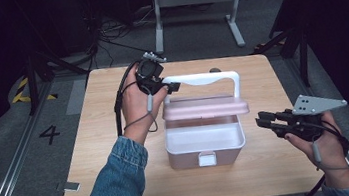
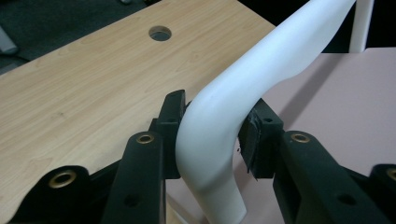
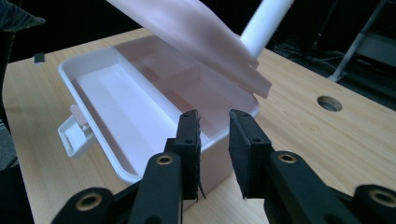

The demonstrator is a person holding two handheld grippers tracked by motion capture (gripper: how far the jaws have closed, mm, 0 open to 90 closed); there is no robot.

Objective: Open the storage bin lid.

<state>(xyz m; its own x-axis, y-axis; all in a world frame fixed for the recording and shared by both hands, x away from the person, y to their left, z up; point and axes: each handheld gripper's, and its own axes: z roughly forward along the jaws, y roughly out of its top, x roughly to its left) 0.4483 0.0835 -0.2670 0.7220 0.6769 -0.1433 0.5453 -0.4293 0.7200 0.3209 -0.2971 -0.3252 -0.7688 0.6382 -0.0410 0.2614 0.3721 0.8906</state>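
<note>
Storage box [image 1: 205,144], pink-and-white plastic, sits near the middle of the wooden table [image 1: 93,153], front latch [image 1: 207,159] toward the person. Its pink lid [image 1: 205,107] is partly raised, tilted over the open white tray below. The white handle [image 1: 200,79] stands up over the lid.

Left hand-held gripper [image 1: 170,86]: clamped on the handle at its left corner. The left gripper view gives the detail the high view lacks: both pads [image 2: 172,122] press the white bend of the handle [image 2: 219,116] from either side, and a round hole in the table [image 2: 160,33] lies beyond.

Right hand-held gripper [image 1: 264,119]: held off the right side of the box, not touching it. In the right gripper view its jaws stand narrowly apart with nothing between them, and the box interior [image 3: 154,102] shows under the lifted lid [image 3: 196,32].

A small dark tag [image 1: 71,186] lies at the table's near left corner.
</note>
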